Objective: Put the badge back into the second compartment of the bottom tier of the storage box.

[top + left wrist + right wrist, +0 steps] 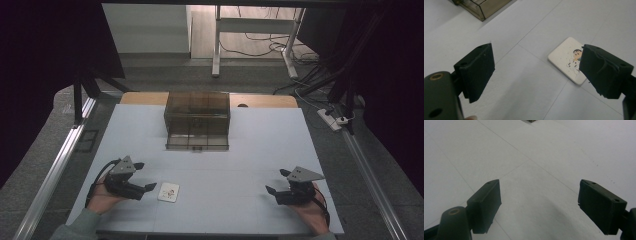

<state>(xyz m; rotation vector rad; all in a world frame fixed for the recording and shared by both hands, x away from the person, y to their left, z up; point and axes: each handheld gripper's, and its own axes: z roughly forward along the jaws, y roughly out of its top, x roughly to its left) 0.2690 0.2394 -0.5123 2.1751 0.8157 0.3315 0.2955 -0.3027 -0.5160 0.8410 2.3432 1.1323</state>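
The pale grey table [240,150] spreads wide, and at its far middle sits the smoky brown see-through plastic box [197,120] with its inner dividers, well apart from both hands. Down at the near edge, 2 grippers wait. The left gripper [141,176] is released, jaws spread with nothing between them; the right gripper [278,181] is the same, gaping over bare table. Now the smallest piece, and likely the one that matters: a small white square card with a cartoon figure printed on it [168,192] lies flat just beside the left gripper's near jaw, on its inner side. From the left gripper view the card [567,58] sits ahead, partly behind the right-hand jaw. The left hand is clearly nearer; my guess is a small swing inward lines it up.
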